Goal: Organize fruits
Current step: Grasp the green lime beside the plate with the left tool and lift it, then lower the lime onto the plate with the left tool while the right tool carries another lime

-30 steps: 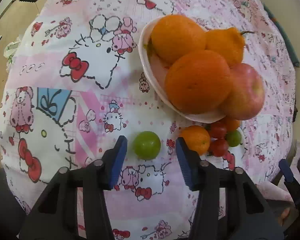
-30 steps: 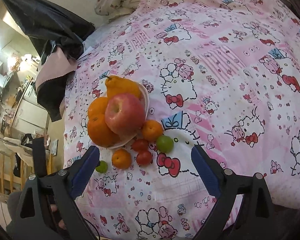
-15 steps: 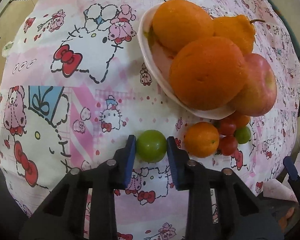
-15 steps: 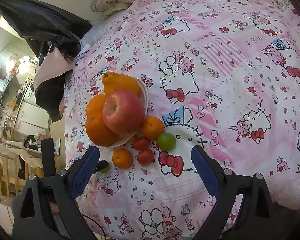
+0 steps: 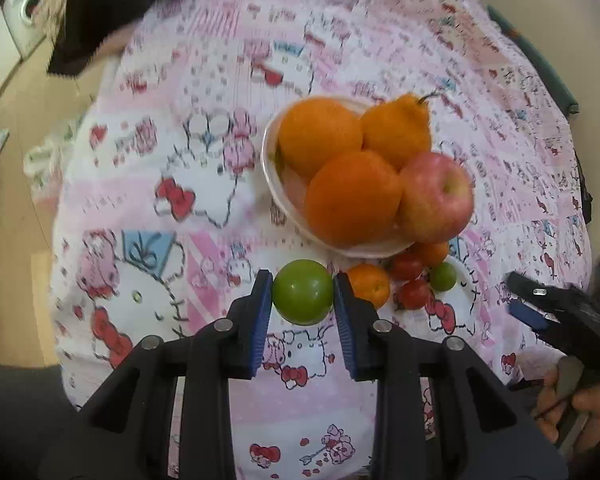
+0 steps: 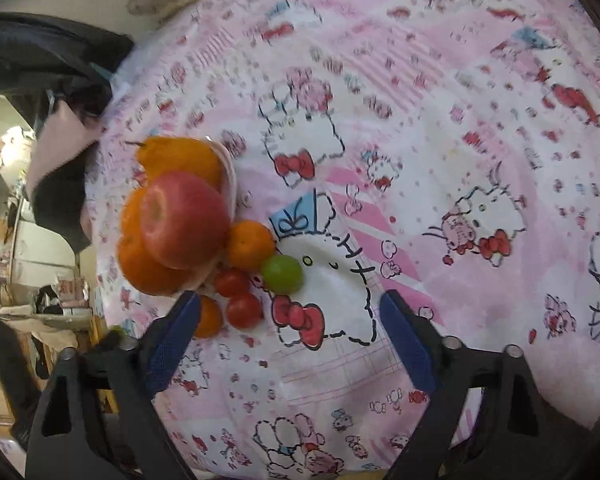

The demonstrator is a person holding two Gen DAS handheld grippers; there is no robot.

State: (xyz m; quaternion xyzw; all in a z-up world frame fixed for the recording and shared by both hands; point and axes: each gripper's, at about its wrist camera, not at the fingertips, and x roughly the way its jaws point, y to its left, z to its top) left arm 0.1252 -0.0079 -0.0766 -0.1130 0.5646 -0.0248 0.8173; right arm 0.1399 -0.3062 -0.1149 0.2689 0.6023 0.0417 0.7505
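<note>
My left claw (image 5: 302, 300) is clamped on a green fruit (image 5: 302, 292), just in front of the white bowl (image 5: 272, 168) piled with oranges and an apple (image 5: 436, 196). My right claw (image 6: 288, 344) gapes wide, holding nothing, over the bedsheet (image 6: 420, 160).

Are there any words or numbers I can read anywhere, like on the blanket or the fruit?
No words or numbers can be read here.
Blanket: only cartoon cats, bows and hearts; a few tiny marks are too blurred to tell.
Fruit, such as the apple and the green fruit in the left tool: no stickers or labels visible.
Bowl: plain.
</note>
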